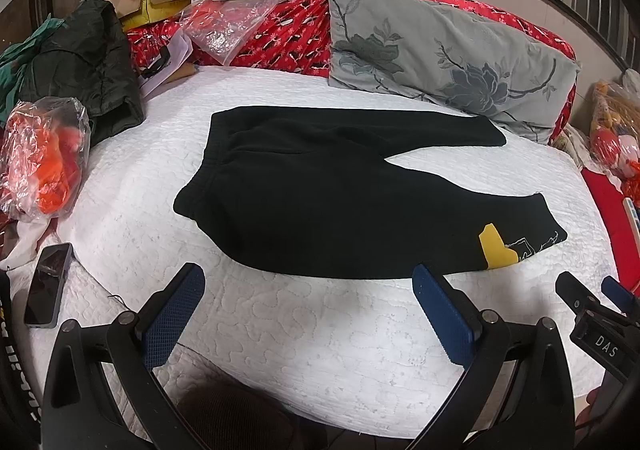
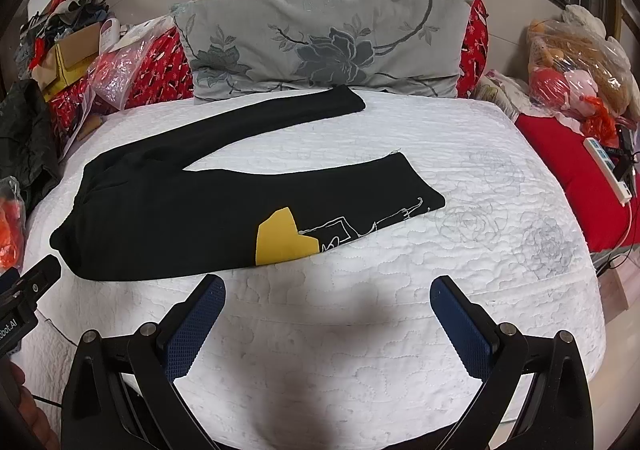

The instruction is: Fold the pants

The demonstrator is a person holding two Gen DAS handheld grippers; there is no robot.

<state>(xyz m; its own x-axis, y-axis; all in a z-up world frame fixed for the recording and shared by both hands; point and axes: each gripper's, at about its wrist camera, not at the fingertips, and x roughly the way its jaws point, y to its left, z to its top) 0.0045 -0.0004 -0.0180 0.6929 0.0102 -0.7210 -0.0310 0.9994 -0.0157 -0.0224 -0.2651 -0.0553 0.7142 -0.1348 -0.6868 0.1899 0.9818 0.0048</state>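
Black pants (image 1: 320, 193) lie flat on the white quilted bed (image 1: 320, 330), waistband to the left, two legs spread in a V to the right. The near leg has a yellow patch (image 1: 494, 248) and a white line drawing. The pants also show in the right wrist view (image 2: 180, 217), with the yellow patch (image 2: 282, 236). My left gripper (image 1: 308, 282) is open and empty just in front of the near edge of the pants. My right gripper (image 2: 328, 292) is open and empty in front of the near leg; it also shows in the left wrist view (image 1: 592, 290).
A grey flowered pillow (image 1: 448, 57) leans on a red floral headboard behind the pants. A phone (image 1: 48, 284) lies at the bed's left edge. Bags, a dark jacket (image 1: 88, 65) and boxes pile up at the left. A red cushion (image 2: 572, 177) and a power strip (image 2: 606, 169) sit at the right.
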